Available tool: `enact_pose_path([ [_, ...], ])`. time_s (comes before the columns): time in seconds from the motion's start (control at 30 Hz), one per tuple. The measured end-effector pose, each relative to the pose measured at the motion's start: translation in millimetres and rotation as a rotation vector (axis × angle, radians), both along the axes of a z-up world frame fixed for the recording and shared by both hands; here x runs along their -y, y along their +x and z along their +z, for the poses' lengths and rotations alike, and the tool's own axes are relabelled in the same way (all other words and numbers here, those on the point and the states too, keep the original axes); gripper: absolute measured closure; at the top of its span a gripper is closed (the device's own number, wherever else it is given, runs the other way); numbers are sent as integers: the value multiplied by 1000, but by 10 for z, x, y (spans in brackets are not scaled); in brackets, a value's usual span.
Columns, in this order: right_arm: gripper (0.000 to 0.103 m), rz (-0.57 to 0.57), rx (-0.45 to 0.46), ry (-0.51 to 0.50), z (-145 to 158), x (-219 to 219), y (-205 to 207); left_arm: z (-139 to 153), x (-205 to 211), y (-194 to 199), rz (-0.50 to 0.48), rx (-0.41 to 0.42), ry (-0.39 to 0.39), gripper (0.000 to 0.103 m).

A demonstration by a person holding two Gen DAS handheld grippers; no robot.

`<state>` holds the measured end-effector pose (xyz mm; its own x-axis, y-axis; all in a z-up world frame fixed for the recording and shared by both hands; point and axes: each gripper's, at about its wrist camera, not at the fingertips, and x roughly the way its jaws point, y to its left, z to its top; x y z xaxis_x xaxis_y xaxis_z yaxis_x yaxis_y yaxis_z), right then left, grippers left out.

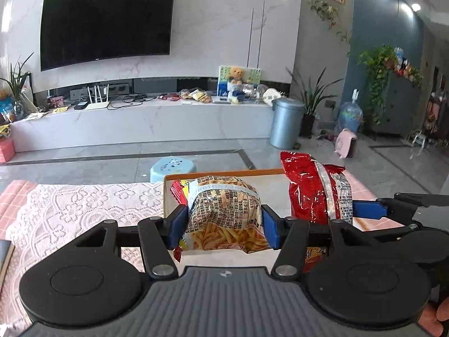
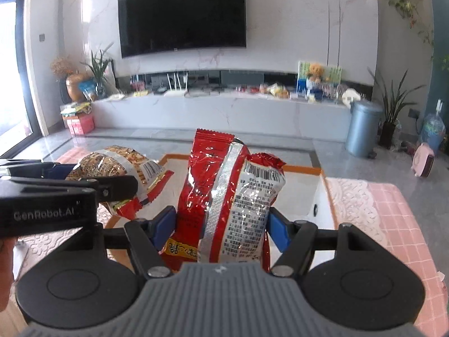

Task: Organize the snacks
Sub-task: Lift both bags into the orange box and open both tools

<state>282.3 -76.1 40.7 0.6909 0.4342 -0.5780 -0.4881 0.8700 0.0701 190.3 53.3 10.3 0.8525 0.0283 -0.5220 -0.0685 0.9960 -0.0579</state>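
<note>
Above a white tray [image 1: 168,196] with an orange rim, two sets of tongs each lift a snack packet clear of the table [image 1: 84,205], which wears a white lace cloth over pink check.

From the left wrist camera, the left tongs [image 1: 224,224] are clenched on a fries packet [image 1: 224,210] – printed with golden fries and dense black text – with a blue pad pressed into each side at 9 and 3 o'clock. The packet bulges between the pads. At 2 o'clock from it hangs a red packet [image 1: 314,191] with a silver seam, held by the right tongs [image 1: 364,209], which enter from the frame's right edge.

From the right wrist camera, the right tongs [image 2: 221,224] grip the red packet [image 2: 224,196] upright, a blue pad pressing on either side; its crimped top points to 12 o'clock. At 10 o'clock from it sits the fries packet [image 2: 120,165], partly hidden behind the black arm of the left tongs [image 2: 67,171], which reaches in from the left edge.

Both packets sit side by side over the tray – near each other, not touching.

Beyond the table lies a glossy grey floor with a pale blue stool [image 1: 171,168], a grey bin [image 1: 286,123] at 1 o'clock, and a long white media shelf [image 1: 140,120] under a dark wall-mounted television [image 1: 106,22].
</note>
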Motion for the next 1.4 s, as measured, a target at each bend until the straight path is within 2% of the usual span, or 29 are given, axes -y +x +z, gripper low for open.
enact_pose_path([
  [0.23,35,2,-84,-74,-286,-300,455,-229,-71,376,-21,-117,57,40],
  [0.5,35,28,-253,-156,-637,-544,884,-506,-130,593,-20,-239,112,40],
  [0.63,35,76,-319,-197,-799,-658,934,-558,-100,607,-44,-260,171,40],
  [0.73,35,100,-360,-214,-873,-712,981,-583,-141,621,-41,-269,156,40],
  [0.83,35,97,-391,-212,-891,-714,1058,-599,-172,647,-45,-280,147,39],
  [1.13,34,67,-494,-215,-1105,-747,1224,-611,-90,799,-33,-311,229,35],
  [1.4,32,56,-559,-201,-1145,-760,1328,-599,-99,841,-23,-321,224,32],
])
